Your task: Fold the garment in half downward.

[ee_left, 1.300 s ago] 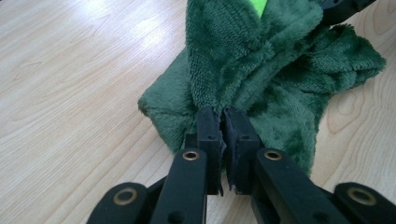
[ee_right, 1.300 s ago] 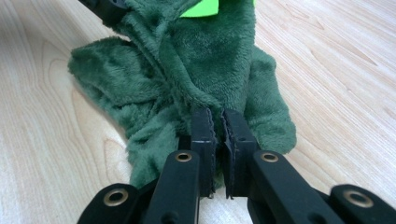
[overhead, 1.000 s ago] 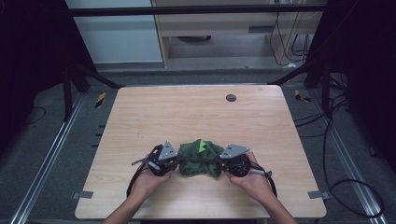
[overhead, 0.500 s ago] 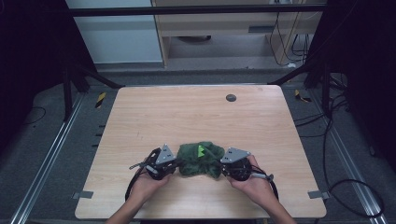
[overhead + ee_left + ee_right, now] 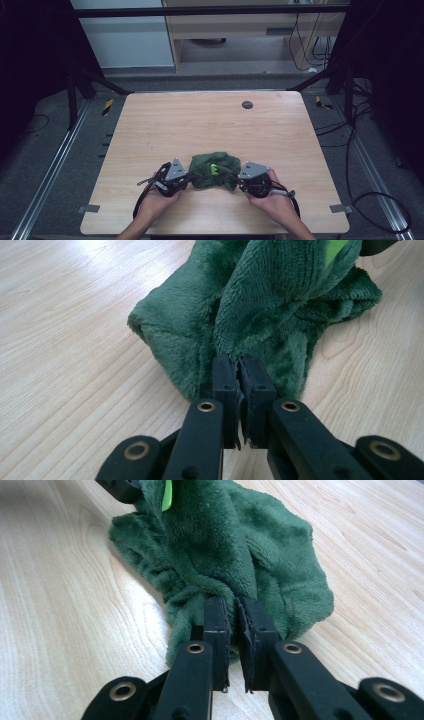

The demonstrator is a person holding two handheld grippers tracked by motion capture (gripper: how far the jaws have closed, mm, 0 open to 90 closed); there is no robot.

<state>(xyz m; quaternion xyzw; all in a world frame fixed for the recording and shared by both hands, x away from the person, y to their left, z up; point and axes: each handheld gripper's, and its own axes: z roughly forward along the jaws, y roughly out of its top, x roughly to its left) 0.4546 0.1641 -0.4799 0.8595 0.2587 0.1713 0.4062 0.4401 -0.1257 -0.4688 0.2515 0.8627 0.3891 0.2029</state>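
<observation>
A crumpled dark green fleece cloth with a bright green tag lies bunched near the front middle of the wooden table. My left gripper is at the cloth's left edge. In the left gripper view its jaws are shut on a fold of the cloth, with the gripper pinching the fabric. My right gripper is at the cloth's right edge. In the right gripper view it is shut on another fold of the cloth.
A small dark round disc sits in the tabletop near the far edge. Metal rails run along the floor on both sides, and cables lie on the floor at the right.
Both grippers and the cloth have shifted slightly toward the table's front edge; the cloth stays bunched between them.
</observation>
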